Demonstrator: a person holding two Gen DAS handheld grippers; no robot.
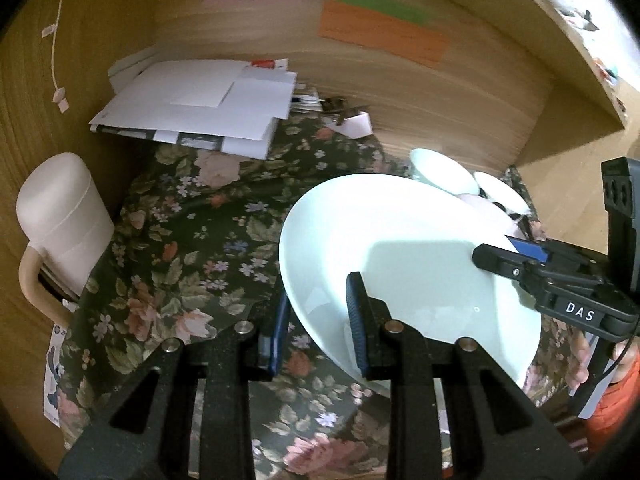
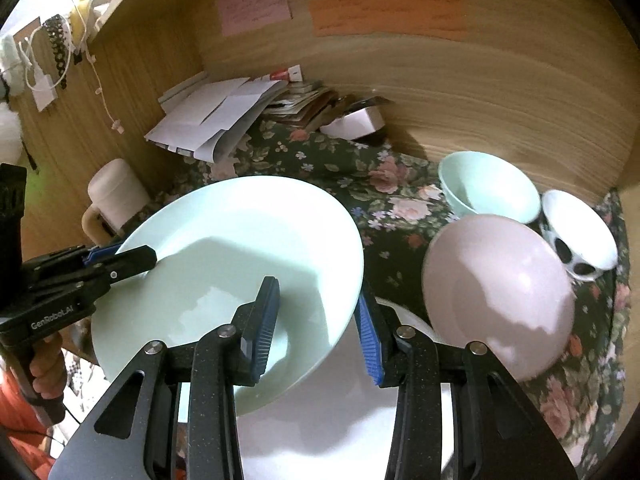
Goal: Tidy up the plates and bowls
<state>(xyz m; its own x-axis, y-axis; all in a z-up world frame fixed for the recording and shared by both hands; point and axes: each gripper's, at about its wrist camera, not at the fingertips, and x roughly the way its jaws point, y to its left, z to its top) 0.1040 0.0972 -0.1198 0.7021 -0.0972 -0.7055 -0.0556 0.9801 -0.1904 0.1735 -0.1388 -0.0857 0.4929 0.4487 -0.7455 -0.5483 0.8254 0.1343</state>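
Plates first: from the left wrist view, your left gripper straddles the near rim of the pale green plate, one pad above and one below, apparently pinching it, while your right gripper clamps the far rim, so the plate hangs tilted above the floral cloth, shared between both tools, probably to keep it level in transit. Beside it stand a lidded cream jug and a paper stack. From the right wrist view, your right gripper brackets the plate's edge above a white plate, likely the stacking spot. A pink bowl, green bowl and patterned bowl crowd the right side, limiting any swing that way.
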